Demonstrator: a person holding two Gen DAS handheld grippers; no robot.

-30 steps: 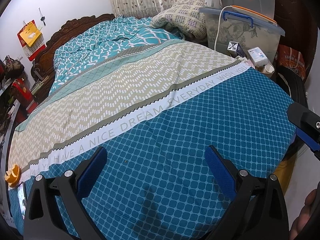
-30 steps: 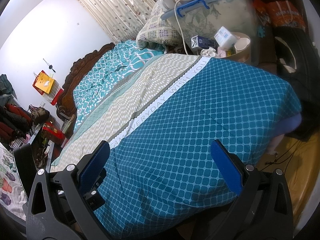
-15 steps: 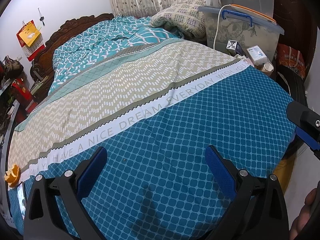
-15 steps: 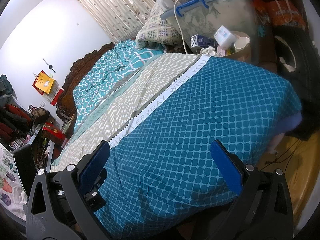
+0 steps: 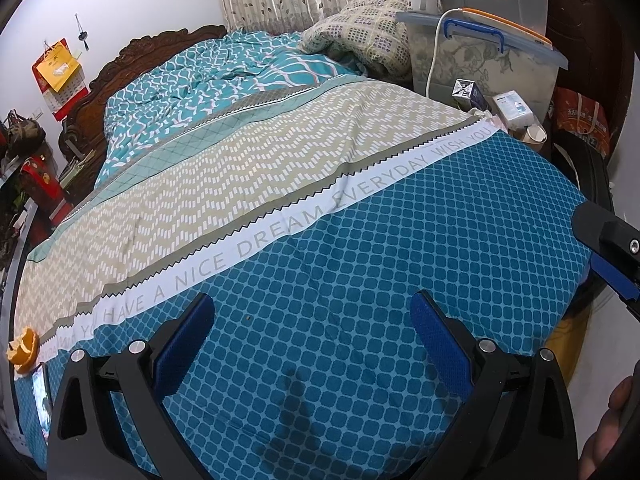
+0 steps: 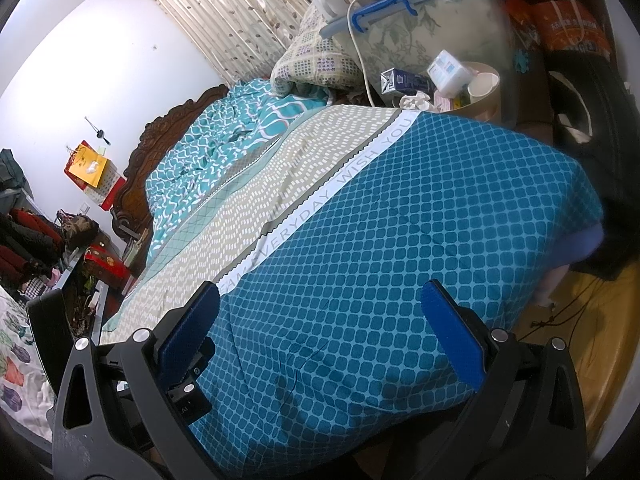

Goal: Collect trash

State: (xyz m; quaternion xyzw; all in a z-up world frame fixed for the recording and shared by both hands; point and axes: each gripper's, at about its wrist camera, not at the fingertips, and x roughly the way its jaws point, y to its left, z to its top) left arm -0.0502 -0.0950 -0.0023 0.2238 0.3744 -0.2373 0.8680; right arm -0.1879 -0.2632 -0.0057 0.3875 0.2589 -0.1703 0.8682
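Left wrist view: my left gripper point(image 5: 310, 330) hovers over the bed point(image 5: 360, 260), jaws spread and empty; an orange peel point(image 5: 24, 348) lies at the bedspread's far left edge.

Right wrist view: my right gripper point(image 6: 320, 320) hangs released above the bed's corner; a milk carton point(image 6: 404, 81) and crumpled tissue point(image 6: 416, 101) sit just beyond the bed.

Printed cloth bedspread point(image 5: 328, 248), matt and softly creased; carved headboard point(image 5: 132, 60) of dark glossy wood; translucent plastic storage box point(image 5: 484, 60) with smooth lid; left gripper point(image 5: 312, 336) and right gripper point(image 6: 320, 320) of matt black plastic, fingers point(image 5: 436, 336) faced with rough blue pads, bright metal screws
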